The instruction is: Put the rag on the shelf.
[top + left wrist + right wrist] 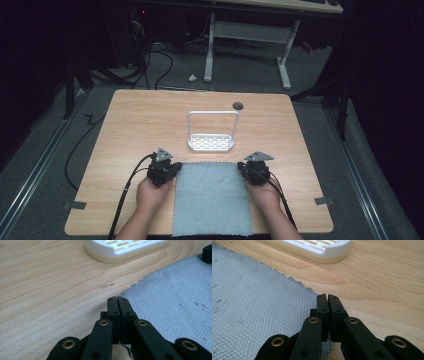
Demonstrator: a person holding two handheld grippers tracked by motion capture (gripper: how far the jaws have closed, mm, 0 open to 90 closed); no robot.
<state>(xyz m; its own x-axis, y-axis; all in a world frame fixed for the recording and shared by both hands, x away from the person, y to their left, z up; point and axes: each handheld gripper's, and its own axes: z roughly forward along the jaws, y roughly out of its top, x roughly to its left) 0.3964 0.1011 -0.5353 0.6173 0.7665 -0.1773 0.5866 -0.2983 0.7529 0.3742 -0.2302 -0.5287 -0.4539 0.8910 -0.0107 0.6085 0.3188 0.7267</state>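
A grey-blue cloth (212,197) lies flat on the wooden table (130,125), reaching its near edge. My left gripper (171,166) sits at the cloth's far left corner. In the left gripper view its jaws are pressed together right at that corner of the cloth (175,297), so the left gripper (117,298) looks shut on it. My right gripper (245,167) sits at the far right corner. Its jaws meet at the corner of the cloth (257,305), and the right gripper (327,296) looks shut on it as well.
A white slotted rack with a tall wire frame (211,142) stands just beyond the cloth; its base (120,247) (322,250) is close ahead of both grippers. A small dark round spot (238,105) lies farther back. Bare wood flanks the cloth.
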